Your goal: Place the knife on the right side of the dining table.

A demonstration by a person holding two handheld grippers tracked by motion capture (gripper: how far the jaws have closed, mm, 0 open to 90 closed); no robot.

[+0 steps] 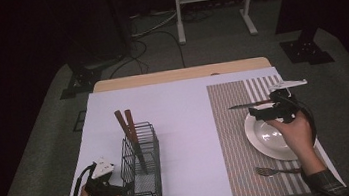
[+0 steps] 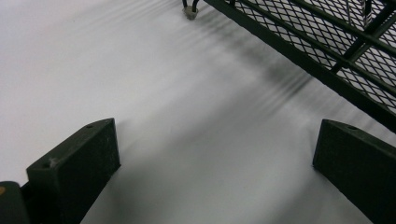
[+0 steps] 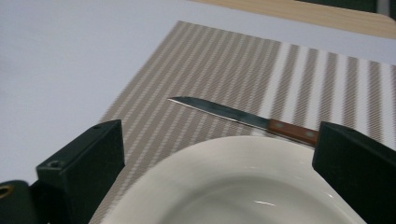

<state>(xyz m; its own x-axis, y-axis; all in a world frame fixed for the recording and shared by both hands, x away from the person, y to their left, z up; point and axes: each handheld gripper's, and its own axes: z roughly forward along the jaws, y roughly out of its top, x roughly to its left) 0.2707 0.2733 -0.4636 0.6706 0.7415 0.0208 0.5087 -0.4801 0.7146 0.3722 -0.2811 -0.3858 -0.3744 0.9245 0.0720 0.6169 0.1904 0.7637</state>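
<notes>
A black wire-mesh caddy (image 1: 144, 174) stands at the front left of the white sheet, with two wooden handles (image 1: 128, 124) sticking up out of it. My left gripper (image 1: 125, 187) rests low beside the caddy's near left side, jaws open and empty; in the left gripper view the gripper (image 2: 218, 122) faces bare sheet, with the caddy's mesh wall (image 2: 327, 51) at the upper right. On the striped placemat (image 1: 232, 136) sits a white plate (image 1: 255, 136). My right gripper (image 1: 256, 112) hovers over the plate's far rim, open and empty. Just beyond the plate (image 3: 224, 186) lies a wooden-handled knife (image 3: 233, 115), blade pointing left.
A fork (image 1: 272, 170) lies on the placemat at the plate's near side. The white sheet (image 1: 186, 127) between caddy and placemat is bare. The table's wooden far edge (image 1: 179, 73) shows behind it, with stand legs and cables on the floor beyond.
</notes>
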